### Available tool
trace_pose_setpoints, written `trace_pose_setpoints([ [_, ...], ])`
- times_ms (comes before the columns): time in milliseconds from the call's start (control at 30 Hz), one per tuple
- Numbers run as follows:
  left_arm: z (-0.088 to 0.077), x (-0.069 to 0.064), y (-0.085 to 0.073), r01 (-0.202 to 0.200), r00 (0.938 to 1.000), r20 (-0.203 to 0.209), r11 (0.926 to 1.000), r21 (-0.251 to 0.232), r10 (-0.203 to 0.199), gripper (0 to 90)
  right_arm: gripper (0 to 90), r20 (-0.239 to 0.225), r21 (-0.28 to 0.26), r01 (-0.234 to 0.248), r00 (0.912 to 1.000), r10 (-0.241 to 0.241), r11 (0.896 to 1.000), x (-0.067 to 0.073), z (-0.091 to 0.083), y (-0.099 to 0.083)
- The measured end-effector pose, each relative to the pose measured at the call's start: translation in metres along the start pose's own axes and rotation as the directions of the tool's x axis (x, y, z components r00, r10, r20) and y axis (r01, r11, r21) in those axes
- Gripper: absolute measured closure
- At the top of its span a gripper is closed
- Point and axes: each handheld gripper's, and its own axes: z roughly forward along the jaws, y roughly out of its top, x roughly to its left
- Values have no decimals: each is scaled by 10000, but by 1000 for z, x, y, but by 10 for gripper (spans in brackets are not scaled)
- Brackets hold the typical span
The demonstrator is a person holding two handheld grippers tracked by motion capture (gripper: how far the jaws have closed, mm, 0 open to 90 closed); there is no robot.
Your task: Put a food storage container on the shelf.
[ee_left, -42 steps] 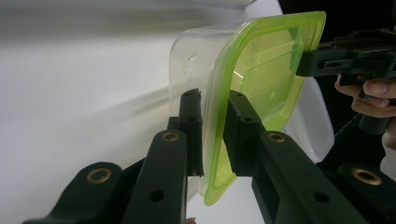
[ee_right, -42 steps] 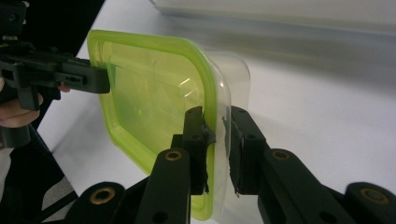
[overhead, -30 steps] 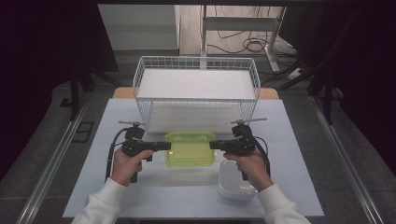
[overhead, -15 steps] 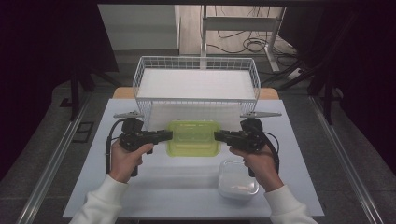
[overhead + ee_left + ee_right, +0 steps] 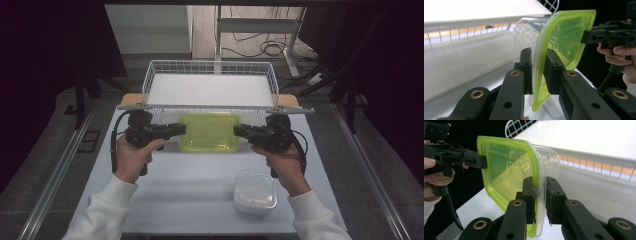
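Here, the step in hand appears to be a two-handed carry: one container with a green lid (image 5: 209, 132) hangs above the table (image 5: 190, 200), just in front of the wire basket (image 5: 210, 87), pinched at opposite edges. The left gripper (image 5: 179, 129) has its jaws nearly closed on the left rim; in the left gripper view the green lid edge passes between its two black fingers (image 5: 527, 67) and touches both. The right gripper (image 5: 239, 131) grips the right rim likewise, its jaws nearly together with lid and clear wall between the pads (image 5: 529, 195). The container appears level in the high view.

Judged from its position, the next move calls for raising the load over the basket's near wall, keeping both grippers at equal height and spacing so neither rim slips free.

Count: two grippers, each in one hand; one green-lidded container; one clear container without a coloured lid (image 5: 255, 191), resting on the table near the person's right forearm; one wire basket, holding a white liner (image 5: 210, 90).
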Motion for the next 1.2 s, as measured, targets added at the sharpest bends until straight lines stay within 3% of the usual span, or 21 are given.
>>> trace_pose_setpoints([
  [433,1,8,37,-174,9998,7,9995,-272,174,787,784,110,-504,346,9994,-341,9981,-9,3,37],
  [900,14,25,68,-209,9993,-305,9997,-86,206,790,788,65,-593,9,10000,-5,9982,-31,22,60],
  [1200,29,50,88,396,9992,-14,9990,203,-395,789,787,25,-312,-507,9987,508,9982,-50,38,78],
])
